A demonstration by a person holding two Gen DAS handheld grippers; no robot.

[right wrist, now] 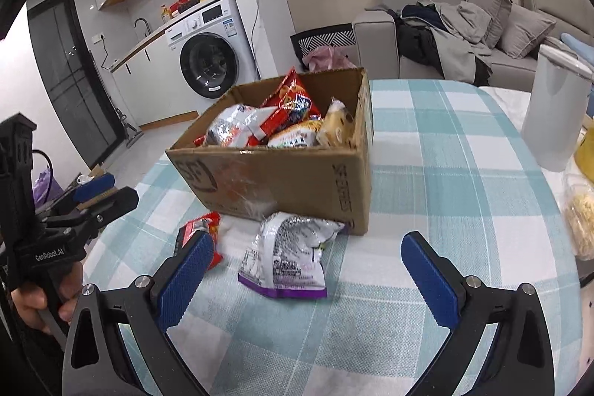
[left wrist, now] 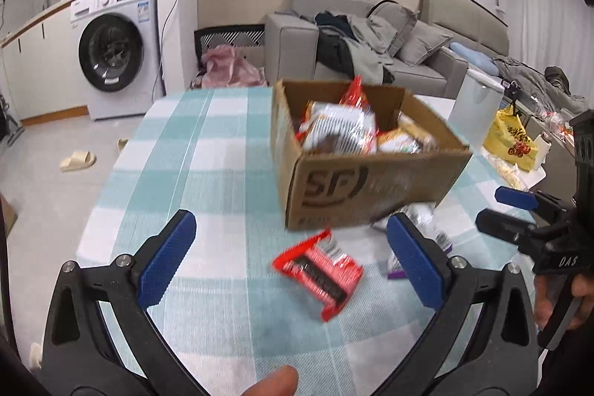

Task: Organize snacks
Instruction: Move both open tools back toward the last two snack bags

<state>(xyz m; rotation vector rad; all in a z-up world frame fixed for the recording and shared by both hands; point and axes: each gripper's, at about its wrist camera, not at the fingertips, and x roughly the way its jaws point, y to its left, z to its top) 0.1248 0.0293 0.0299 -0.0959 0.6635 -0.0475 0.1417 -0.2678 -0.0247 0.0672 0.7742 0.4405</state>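
Note:
A brown cardboard box stands on the checked tablecloth and holds several snack packets. In front of it lie a red packet and a silver packet with a purple edge. My left gripper is open just above the cloth, the red packet between its spread blue pads, untouched. My right gripper is open too, with the silver packet lying between its fingers, not pressed. Each gripper also shows at the edge of the other's view, the right gripper and the left gripper.
A white cylindrical container stands at the table's right, with a yellow bag and a clear tub of food near it. A sofa with clothes and a washing machine lie beyond the table.

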